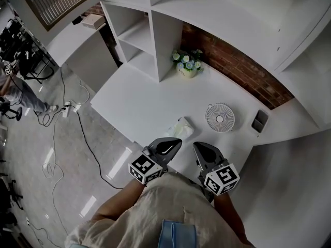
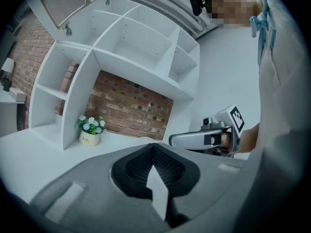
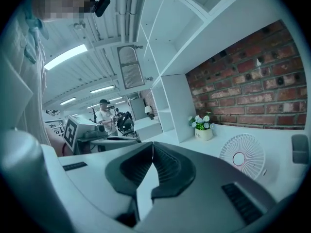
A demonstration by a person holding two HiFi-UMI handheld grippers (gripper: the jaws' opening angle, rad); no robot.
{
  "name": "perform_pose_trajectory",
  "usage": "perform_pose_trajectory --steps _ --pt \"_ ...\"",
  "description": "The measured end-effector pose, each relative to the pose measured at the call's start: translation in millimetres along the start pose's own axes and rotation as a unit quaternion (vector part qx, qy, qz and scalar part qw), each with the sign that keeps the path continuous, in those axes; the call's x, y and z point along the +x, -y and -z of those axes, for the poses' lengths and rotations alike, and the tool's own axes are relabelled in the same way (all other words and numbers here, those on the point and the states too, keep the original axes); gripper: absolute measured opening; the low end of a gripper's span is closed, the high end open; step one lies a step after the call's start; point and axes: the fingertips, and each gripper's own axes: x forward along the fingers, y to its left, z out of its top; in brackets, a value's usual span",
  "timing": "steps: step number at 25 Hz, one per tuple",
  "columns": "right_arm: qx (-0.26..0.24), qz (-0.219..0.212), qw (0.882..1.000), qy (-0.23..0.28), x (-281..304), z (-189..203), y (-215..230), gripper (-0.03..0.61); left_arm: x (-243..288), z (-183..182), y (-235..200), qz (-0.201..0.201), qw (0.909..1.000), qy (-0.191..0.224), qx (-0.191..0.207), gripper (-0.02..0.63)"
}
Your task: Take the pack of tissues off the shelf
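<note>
The pack of tissues (image 1: 181, 127), pale and crumpled, lies on the white tabletop (image 1: 139, 102) near its front edge, not on the shelf. My left gripper (image 1: 176, 141) hangs just in front of it, a little to its near side, jaws shut with nothing between them (image 2: 154, 150). Beside it to the right, my right gripper (image 1: 198, 146) is also shut and empty (image 3: 152, 147). Neither gripper view shows the pack; the gripper bodies hide the table below. The right gripper (image 2: 176, 140) appears level in the left gripper view.
A white shelf unit (image 1: 150, 30) with bare compartments stands at the back left. On the table are a flower pot (image 1: 187, 64), a small round fan (image 1: 220, 117) and a dark flat device (image 1: 259, 121). Cables (image 1: 57, 133) trail over the floor on the left.
</note>
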Motion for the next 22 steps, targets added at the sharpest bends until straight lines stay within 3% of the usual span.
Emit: perform_pose_trajectory --steps 9,22 --pt "-0.03 0.006 0.999 -0.013 -1.7 1.3 0.3 0.015 1.9 1.8 2.6 0.002 1.0 0.0 -0.002 0.009" --pt "-0.03 -0.004 0.999 -0.019 -3.1 1.6 -5.6 0.015 -0.5 6.2 0.4 -0.002 0.9999 -0.006 -0.014 0.008"
